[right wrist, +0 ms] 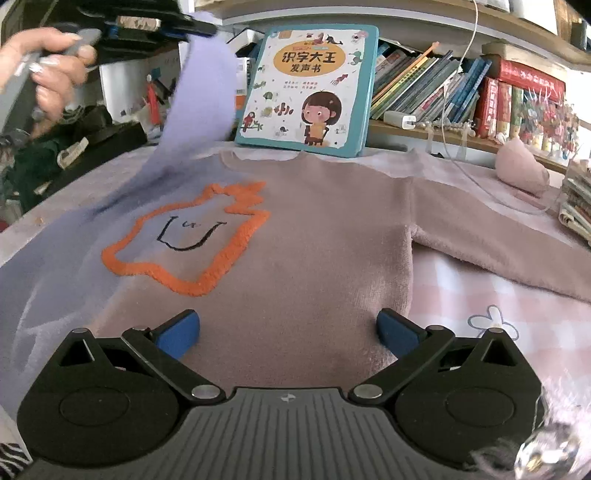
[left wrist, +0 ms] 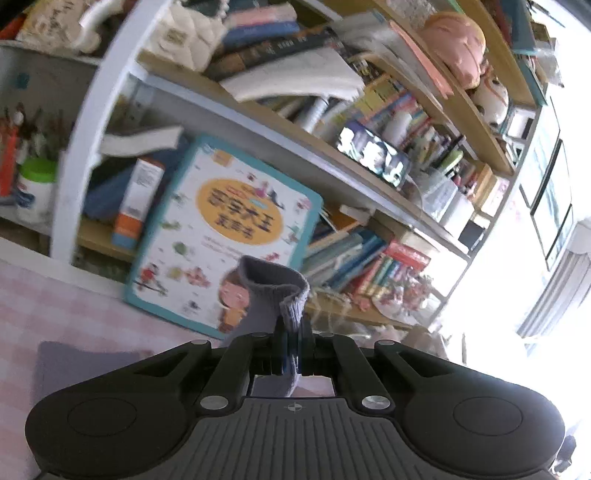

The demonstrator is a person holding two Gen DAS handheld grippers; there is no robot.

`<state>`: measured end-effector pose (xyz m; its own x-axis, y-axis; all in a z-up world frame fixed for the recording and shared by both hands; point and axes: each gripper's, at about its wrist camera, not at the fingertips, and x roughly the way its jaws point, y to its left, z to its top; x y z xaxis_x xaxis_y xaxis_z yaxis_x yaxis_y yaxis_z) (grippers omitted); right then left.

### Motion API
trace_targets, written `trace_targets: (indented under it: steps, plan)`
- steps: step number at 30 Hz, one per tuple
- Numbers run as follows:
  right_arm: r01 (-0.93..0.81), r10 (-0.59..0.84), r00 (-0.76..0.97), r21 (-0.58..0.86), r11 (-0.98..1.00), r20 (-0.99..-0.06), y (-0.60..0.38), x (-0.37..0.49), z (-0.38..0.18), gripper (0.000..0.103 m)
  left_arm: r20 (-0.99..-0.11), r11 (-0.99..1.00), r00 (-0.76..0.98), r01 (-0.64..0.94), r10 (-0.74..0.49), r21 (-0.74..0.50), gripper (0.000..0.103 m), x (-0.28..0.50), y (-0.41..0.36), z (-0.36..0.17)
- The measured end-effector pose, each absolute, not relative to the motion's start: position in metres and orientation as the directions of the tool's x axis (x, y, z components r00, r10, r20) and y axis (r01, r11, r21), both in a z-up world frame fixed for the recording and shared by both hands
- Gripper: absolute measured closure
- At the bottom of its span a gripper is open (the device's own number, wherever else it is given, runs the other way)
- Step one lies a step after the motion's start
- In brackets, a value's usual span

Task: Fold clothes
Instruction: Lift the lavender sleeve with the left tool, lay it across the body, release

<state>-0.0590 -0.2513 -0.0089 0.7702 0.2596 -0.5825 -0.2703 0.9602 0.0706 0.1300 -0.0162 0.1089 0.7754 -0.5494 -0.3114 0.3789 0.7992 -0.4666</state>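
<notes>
A sweater [right wrist: 314,236], pinkish on the right and lilac on the left, lies flat on the checked cloth with an orange outline figure [right wrist: 184,236] on its chest. My left gripper [left wrist: 291,347] is shut on the ribbed cuff of the lilac sleeve [left wrist: 273,291] and holds it high; the right wrist view shows that sleeve [right wrist: 203,92] lifted up from the left shoulder to the left gripper [right wrist: 199,24]. My right gripper [right wrist: 288,332] is open and empty, low over the sweater's hem. The right sleeve [right wrist: 498,229] lies spread out to the right.
A children's picture book [right wrist: 310,88] leans against the bookshelf [right wrist: 461,92] behind the sweater's collar. A pink cloth bundle [right wrist: 521,170] and a white cable [right wrist: 461,147] lie at the back right. A stack of papers [right wrist: 576,206] sits at the right edge.
</notes>
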Motion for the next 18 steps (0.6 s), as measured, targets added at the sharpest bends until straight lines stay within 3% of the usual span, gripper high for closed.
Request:
trace_targets:
  steps: [12, 13, 14, 16, 18]
  plan:
    - [-0.273, 0.291, 0.772, 0.118, 0.955, -0.566, -0.258, -0.059, -0.008, 0.0, -0.419, 0.825, 0.736, 0.337, -0.531, -0.454, 0.096, 0.136, -0.052, 0.071]
    - [-0.274, 0.291, 0.772, 0.117, 0.955, -0.566, -0.258, -0.059, -0.008, 0.0, -0.435, 0.83, 0.728, 0.338, -0.529, -0.444, 0.085, 0.134, -0.055, 0.07]
    - [-0.274, 0.29, 0.771, 0.116, 0.955, -0.566, -0.258, -0.059, -0.007, 0.0, -0.449, 0.831, 0.714, 0.353, -0.537, -0.43, 0.064, 0.132, -0.057, 0.071]
    - [-0.274, 0.288, 0.771, 0.113, 0.955, -0.567, -0.257, -0.059, -0.007, 0.0, -0.455, 0.835, 0.707, 0.392, -0.542, -0.385, 0.045, 0.122, -0.058, 0.072]
    - [-0.273, 0.284, 0.771, 0.107, 0.956, -0.57, -0.256, -0.059, -0.007, 0.0, -0.442, 0.846, 0.722, 0.433, -0.533, -0.313, 0.045, 0.107, -0.052, 0.075]
